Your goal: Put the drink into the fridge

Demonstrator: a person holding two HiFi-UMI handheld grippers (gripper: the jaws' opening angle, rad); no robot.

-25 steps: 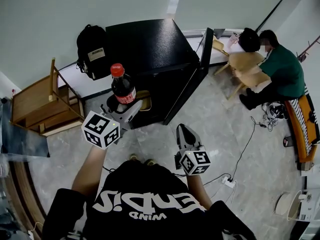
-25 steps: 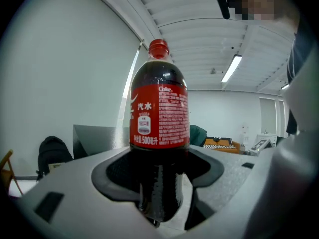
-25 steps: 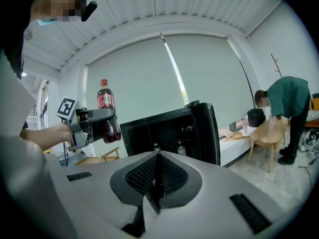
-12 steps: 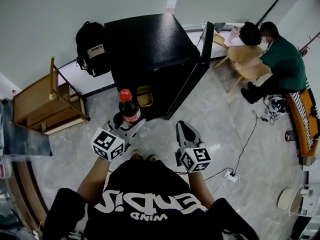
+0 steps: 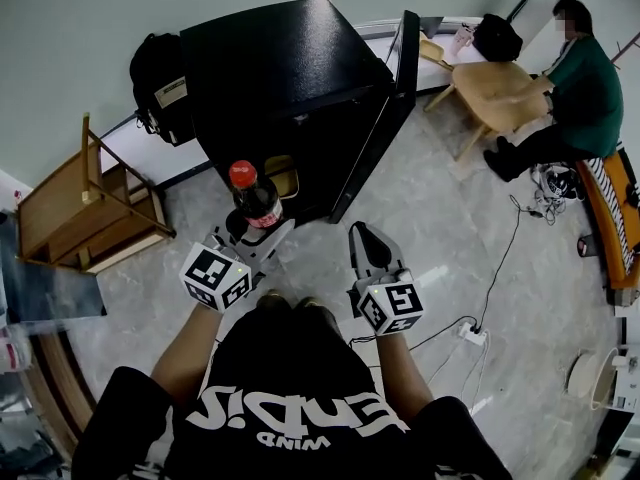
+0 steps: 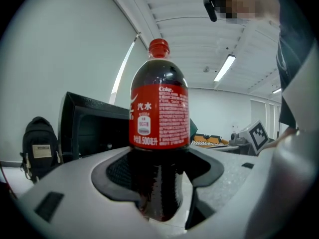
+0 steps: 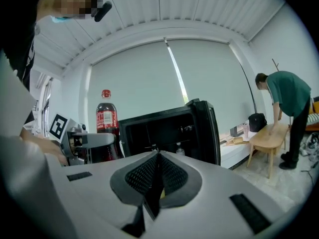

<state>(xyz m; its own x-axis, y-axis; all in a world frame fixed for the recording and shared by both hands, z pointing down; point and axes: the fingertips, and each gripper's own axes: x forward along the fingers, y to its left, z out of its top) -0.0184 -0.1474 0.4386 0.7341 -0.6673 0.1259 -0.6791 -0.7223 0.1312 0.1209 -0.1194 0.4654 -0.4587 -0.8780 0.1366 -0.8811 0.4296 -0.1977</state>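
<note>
Fridge (image 5: pixel 280 68) fills the top of the head view: black box, front facing the person. Door (image 5: pixel 398 88) is swung wide open on the right side, so the dark opening is clear to go into. The right gripper view looks straight inside and shows shelves, but what's on them is too small to call.

Bottle (image 5: pixel 255 200) next: cola, red cap, red label, standing upright with its long axis vertical and the cap on top. It's up off the floor, in front of the fridge opening on the left side and not inside yet.

Left gripper (image 5: pixel 250 236) has it. Its own view shows both pads pressed on the dark lower body below the label, jaws spread wide round the bottle, grip looks square with no lean. The fridge's front edge sits behind the bottle and to the left there.

Right gripper (image 5: pixel 363 236) hangs alongside, nearer the door side, jaws pressed together with nothing between them.

Relation that counts: the opening lies dead ahead of the left gripper, along the line it points, w/ the bottle between jaws and fridge. The left hand is the one loaded, so I'd say the job is a straight push fwd, keeping the bottle vertical. Watch the cap vs. the top edge of the opening, and pick a shelf gap tall enough. The right hand is free, prob. for the door after.
</note>
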